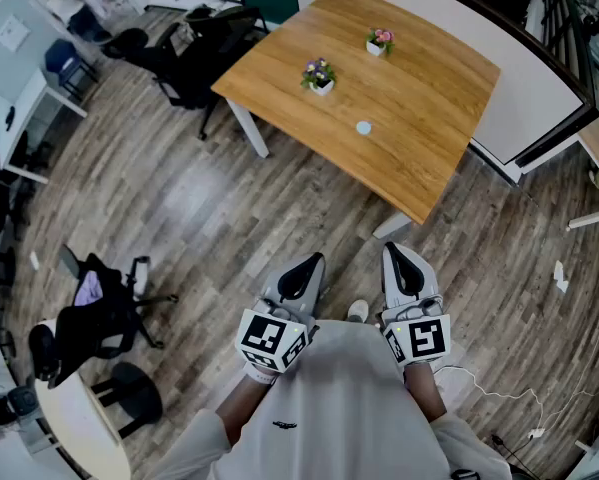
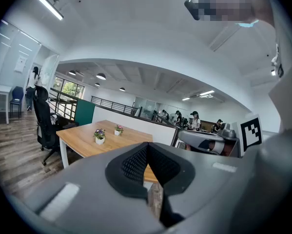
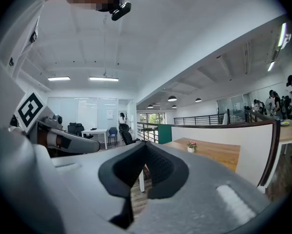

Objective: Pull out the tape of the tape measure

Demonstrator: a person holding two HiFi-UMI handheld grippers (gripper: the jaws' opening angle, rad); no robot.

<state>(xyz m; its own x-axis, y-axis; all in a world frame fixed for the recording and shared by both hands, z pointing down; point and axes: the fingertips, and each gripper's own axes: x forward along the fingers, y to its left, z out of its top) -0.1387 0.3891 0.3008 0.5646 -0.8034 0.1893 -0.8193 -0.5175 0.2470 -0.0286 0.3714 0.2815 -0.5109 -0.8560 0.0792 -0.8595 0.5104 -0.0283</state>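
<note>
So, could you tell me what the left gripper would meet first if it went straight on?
Most likely the near edge of the wooden table: the left gripper, shut and empty, points at it across the floor, though depth is hard to judge.

- The head view looks steeply down from above the person. The left gripper (image 1: 307, 263) and right gripper (image 1: 396, 251) are close at lower centre, the wooden table (image 1: 379, 88) farther off at upper centre.
- Each gripper view sits just behind its own jaws, facing level across the room.
- All three views share the table.
</note>
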